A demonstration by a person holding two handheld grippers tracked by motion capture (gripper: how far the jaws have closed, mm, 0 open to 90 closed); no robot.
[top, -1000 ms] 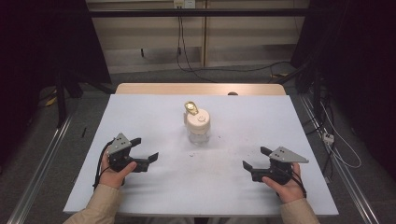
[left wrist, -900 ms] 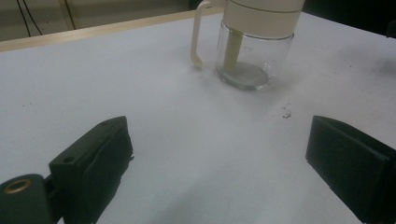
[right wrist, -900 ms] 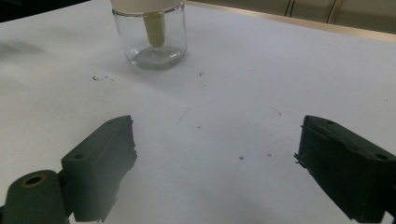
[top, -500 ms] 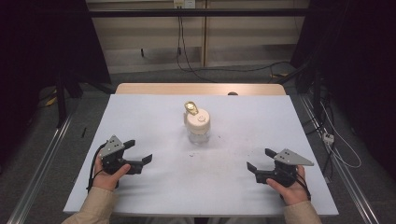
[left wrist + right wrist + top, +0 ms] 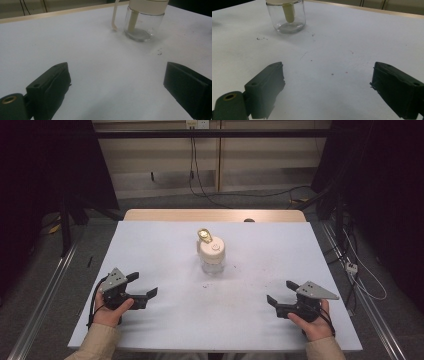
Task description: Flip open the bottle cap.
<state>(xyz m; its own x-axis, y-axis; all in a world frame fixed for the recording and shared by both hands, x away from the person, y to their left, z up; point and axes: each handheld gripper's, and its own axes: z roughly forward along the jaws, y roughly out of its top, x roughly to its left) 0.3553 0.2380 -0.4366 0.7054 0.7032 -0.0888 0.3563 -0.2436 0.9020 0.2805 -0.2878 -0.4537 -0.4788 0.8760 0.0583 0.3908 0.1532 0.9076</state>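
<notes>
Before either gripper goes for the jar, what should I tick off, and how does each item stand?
1. Left gripper open, nothing between its fingers: ok.
2. Right gripper open, nothing held: ok.
3. Glass jar upright on the white table, cream lid on top: ok.
4. Bare table between each gripper and the jar, apart from small dark specks: ok.
5. Both grippers apart from the jar, not touching it: ok.
6. Whether the lid is fastened or loose: cannot tell.
</notes>
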